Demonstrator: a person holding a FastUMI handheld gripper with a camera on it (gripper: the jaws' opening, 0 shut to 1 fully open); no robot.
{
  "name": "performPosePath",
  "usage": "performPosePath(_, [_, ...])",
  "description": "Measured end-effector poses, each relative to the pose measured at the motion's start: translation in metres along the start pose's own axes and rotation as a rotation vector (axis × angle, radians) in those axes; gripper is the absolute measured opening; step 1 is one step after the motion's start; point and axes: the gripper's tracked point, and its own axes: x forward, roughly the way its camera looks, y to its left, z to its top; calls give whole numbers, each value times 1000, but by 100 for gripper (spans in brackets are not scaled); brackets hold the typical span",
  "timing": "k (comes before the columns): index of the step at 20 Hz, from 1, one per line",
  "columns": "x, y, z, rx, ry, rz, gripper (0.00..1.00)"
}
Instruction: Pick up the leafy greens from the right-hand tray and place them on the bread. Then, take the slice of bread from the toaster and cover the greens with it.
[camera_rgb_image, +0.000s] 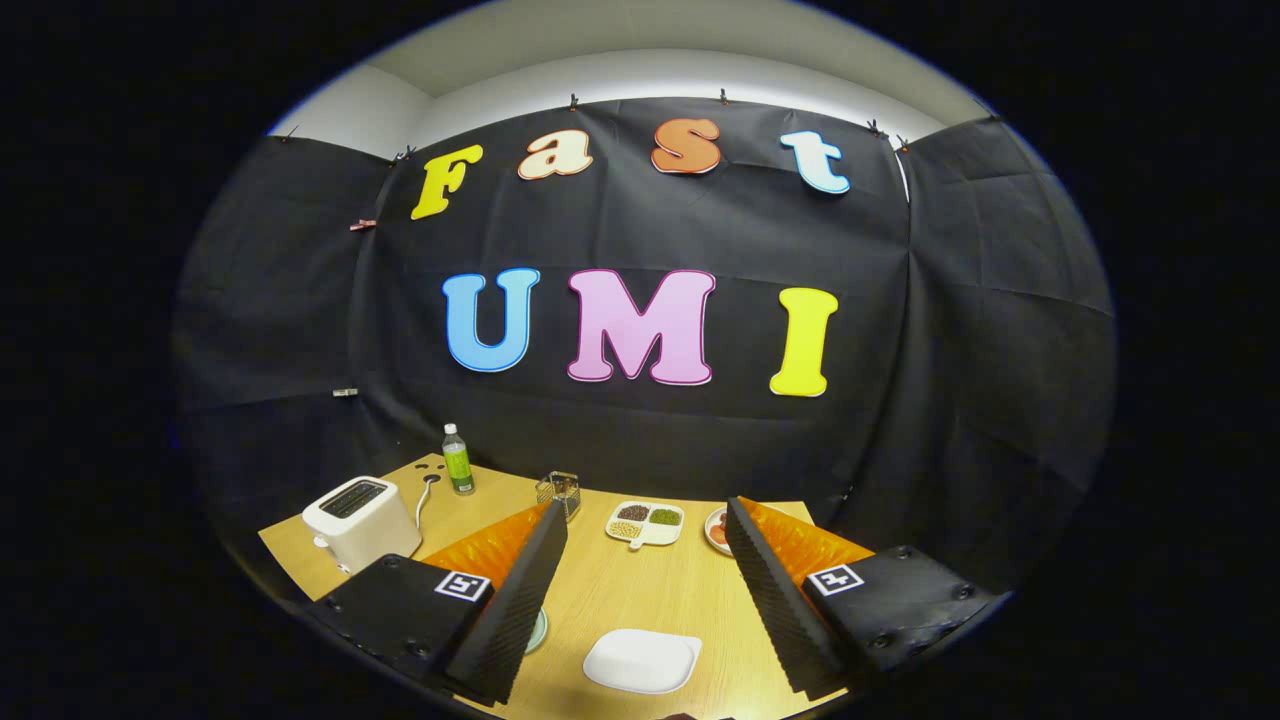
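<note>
claw spread wide, holding nothing, above white plate on table (toaster off left, divided tray beyond).

Bench: pale wood-look top, smooth, light sheen. Toaster: white casing, smooth, plastic-like, slightly glossy. Plate: white, smooth, matt. Divided tray: white, smooth, glossy. Bottle: clear plastic, paper-like label. Small rack: bare metal wire. Booth wall: matt cloth, creased. Claw: spread wide, finger pads ribbed, matt.
</note>
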Motion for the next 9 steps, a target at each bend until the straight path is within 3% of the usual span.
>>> performPosePath(9, [-8, -32, -7, 12, -1, 29, 99])
